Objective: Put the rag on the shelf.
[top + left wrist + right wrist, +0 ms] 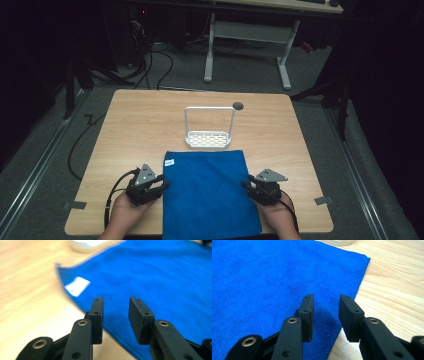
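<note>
Wooden surface (135, 120), broad and pale. Blue cloth (207, 192) spread flat at its near edge, just below white rack (208, 130). Left claw (162, 187) at cloth's left edge, right claw (247, 182) at its right edge, both open, gripping nothing. White tag (169, 162) at cloth's far left corner.

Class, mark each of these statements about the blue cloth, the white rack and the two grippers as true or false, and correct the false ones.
1. The blue cloth lies spread flat on the table. True.
2. The left gripper is clamped on the cloth. False: its jaws are open, with nothing between them.
3. The white rack stands beyond the cloth's far edge. True.
4. The right gripper holds the rack. False: it is open, at the cloth's right edge.
</note>
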A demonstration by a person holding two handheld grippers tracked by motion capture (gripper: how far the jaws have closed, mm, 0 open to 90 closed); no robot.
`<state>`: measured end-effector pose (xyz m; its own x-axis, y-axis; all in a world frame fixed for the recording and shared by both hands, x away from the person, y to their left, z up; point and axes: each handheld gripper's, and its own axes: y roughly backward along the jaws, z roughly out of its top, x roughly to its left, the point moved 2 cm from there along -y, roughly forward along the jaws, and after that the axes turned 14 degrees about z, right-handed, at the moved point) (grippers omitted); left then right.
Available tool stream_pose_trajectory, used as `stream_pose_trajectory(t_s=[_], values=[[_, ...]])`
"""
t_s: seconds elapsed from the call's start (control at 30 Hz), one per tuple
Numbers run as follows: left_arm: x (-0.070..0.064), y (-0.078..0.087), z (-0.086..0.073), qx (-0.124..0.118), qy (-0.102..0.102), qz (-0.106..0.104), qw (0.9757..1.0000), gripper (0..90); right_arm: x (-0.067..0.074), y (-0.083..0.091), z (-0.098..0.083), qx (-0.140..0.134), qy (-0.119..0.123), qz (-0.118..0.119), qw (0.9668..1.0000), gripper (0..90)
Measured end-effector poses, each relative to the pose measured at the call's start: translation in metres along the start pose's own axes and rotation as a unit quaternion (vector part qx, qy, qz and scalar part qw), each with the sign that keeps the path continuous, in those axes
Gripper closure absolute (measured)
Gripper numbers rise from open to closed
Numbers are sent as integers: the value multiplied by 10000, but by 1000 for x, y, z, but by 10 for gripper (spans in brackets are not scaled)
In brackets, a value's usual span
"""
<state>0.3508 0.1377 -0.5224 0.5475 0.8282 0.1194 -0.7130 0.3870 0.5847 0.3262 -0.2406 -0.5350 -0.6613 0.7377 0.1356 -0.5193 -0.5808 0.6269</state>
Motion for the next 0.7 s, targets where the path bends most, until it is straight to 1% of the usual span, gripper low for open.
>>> stream_pose_trajectory(t_s=[0.07,0.1,0.13,0.17,0.23,0.27,0.3,0.33,0.37,0.4,0.47,0.5,0.53,0.57,0.6,0.63,0.67,0.7], values=[[5,-6,3,-4,131,133,9998,627,-1,1,1,-82,-6,-22,10000,644],[7,-9,5,12,159,200,9997,620,-2,2,1,-122,-39,-39,9999,642],[9,-12,7,40,159,267,9995,612,-3,2,2,-174,-11,-50,9998,641],[10,-15,10,36,192,360,9992,601,-3,3,2,-208,-33,-62,9998,641],[12,-21,16,-19,248,495,9985,592,-3,5,3,-269,-41,-65,9996,645],[13,-23,18,-15,266,521,9983,584,-3,6,4,-292,-62,-78,9995,652],[15,-27,21,5,264,601,9978,583,-4,7,5,-295,-40,-58,9995,657],[15,-27,21,5,264,601,9978,578,-3,7,5,-326,-35,-52,9994,657],[17,-33,29,104,137,883,9959,575,-3,8,5,-343,-23,-51,9994,657],[19,-36,34,95,155,913,9957,570,-3,8,5,-356,-10,-47,9994,658],[22,-43,42,84,247,901,9956,568,-3,8,6,-372,12,-42,9993,659],[22,-43,42,84,247,901,9956,569,-3,9,6,-374,5,-36,9993,659],[23,-51,45,52,258,945,9952,569,-2,9,6,-381,5,-32,9993,659],[24,-56,45,95,239,967,9950,563,-2,9,7,-386,32,-7,9992,659],[25,-60,44,141,258,963,9949,550,-2,9,7,-357,22,80,9993,659],[25,-60,44,141,258,963,9949,528,-1,8,7,-321,55,97,9994,656],[27,-68,39,241,382,831,9955,519,-1,8,8,-292,45,107,9995,654],[28,-71,38,302,428,758,9957,523,-1,8,8,-292,60,126,9995,656]])
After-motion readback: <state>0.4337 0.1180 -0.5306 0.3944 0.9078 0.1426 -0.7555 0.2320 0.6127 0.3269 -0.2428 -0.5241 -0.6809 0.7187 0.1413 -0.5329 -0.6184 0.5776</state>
